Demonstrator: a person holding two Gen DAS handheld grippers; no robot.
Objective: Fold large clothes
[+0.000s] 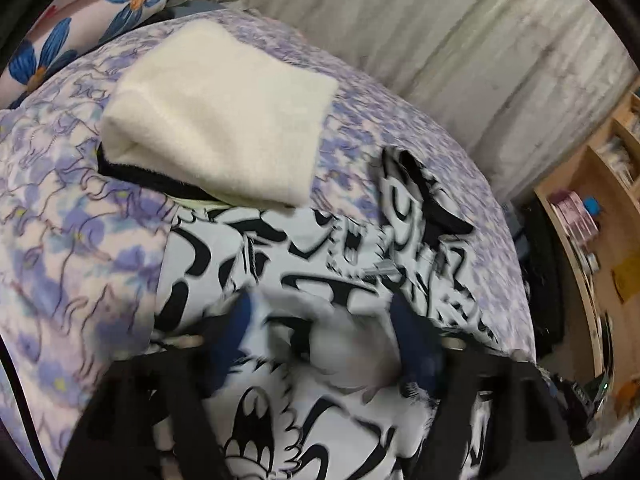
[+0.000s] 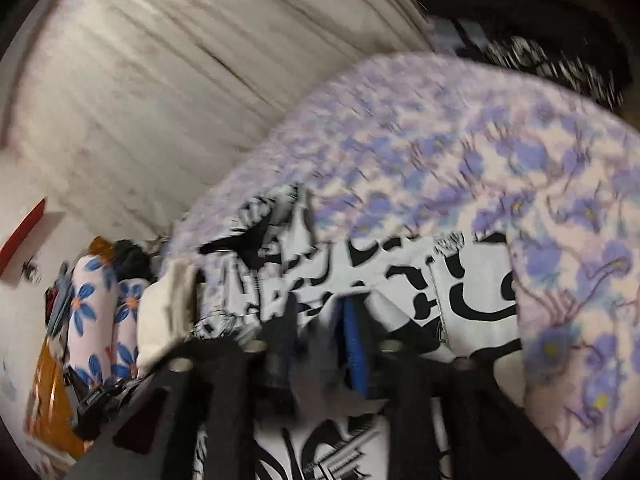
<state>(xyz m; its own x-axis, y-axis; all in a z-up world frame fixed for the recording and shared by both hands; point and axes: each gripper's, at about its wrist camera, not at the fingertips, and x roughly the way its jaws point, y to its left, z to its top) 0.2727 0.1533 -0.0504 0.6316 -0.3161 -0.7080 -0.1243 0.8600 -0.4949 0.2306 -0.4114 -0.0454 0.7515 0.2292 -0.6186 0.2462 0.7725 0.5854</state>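
A white garment with bold black cartoon print (image 1: 320, 248) lies spread on the bed with the purple flowered cover (image 1: 72, 240). My left gripper (image 1: 324, 340) has its blue fingers wide apart, with a bunched fold of the garment between them; the view is blurred. In the right wrist view the same garment (image 2: 460, 292) lies across the cover (image 2: 520, 160). My right gripper (image 2: 320, 320) has its blue fingers close together with a fold of the garment pinched between them.
A folded cream fleece (image 1: 216, 116) lies on a dark item at the far left of the bed. Flowered pillows (image 1: 80, 28) lie beyond it. A grey curtain (image 1: 440, 32) hangs behind the bed. A wooden shelf (image 1: 592, 220) stands at the right.
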